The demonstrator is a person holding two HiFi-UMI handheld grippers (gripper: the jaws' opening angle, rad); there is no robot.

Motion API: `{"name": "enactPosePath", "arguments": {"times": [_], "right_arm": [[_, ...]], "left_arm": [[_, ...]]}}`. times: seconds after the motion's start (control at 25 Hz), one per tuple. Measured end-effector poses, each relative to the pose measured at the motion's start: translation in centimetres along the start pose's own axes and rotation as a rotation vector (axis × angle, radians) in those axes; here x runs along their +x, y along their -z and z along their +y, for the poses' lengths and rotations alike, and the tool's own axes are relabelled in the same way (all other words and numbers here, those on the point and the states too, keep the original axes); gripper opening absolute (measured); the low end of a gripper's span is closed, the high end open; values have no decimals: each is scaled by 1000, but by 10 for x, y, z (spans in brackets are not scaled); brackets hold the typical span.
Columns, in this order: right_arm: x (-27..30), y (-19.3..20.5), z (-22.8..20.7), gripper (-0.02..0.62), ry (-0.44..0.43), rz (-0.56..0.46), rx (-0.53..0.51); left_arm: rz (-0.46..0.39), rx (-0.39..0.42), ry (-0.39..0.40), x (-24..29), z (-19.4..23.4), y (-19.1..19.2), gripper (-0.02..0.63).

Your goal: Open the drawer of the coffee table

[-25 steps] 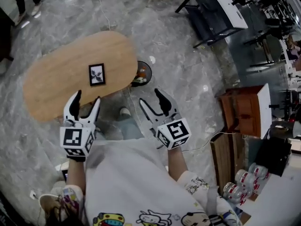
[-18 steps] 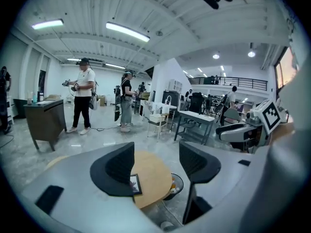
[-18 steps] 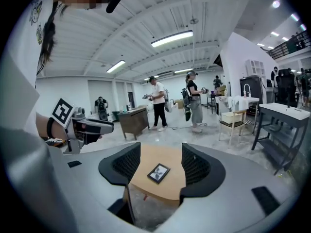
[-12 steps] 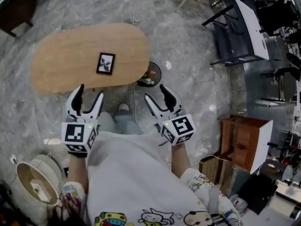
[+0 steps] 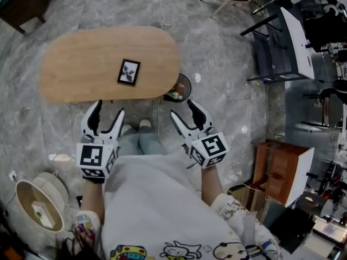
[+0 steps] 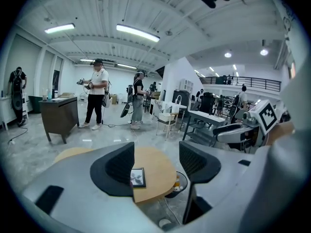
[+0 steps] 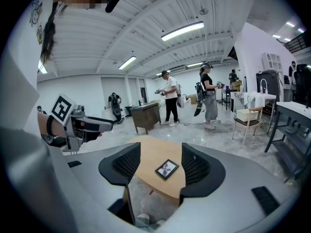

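Coffee table (image 5: 103, 64) just ahead, oval wood top, framed picture (image 5: 128, 72) on it. Drawer not visible, probably under near edge. Left gripper (image 5: 108, 114), right gripper (image 5: 183, 110): fingers apart, empty, short of table. Likely stiff, light front; grab handle or lip, pull straight.

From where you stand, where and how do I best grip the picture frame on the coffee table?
Pinch the picture frame across its two long edges, coming straight down. It appears to lie flat and thin on the coffee table, so only its rim offers a hold. It sits skewed to the table's length; turn the gripper to match. The left gripper, open and empty, looks nearer.
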State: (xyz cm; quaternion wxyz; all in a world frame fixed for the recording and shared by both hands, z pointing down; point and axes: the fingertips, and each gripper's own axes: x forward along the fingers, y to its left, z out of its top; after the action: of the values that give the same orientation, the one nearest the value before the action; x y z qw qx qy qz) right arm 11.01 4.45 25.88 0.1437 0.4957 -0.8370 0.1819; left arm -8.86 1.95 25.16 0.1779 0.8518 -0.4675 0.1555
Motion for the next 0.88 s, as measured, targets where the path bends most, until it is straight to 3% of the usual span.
{"name": "enactPosePath", "arguments": {"times": [0.56, 0.88], "right_arm": [[31, 31, 23, 230, 40, 72, 11], [51, 75, 17, 230, 2, 145, -11]], "left_arm": [[64, -9, 88, -1, 17, 38, 265], [112, -49, 73, 17, 11, 74, 265]]}}
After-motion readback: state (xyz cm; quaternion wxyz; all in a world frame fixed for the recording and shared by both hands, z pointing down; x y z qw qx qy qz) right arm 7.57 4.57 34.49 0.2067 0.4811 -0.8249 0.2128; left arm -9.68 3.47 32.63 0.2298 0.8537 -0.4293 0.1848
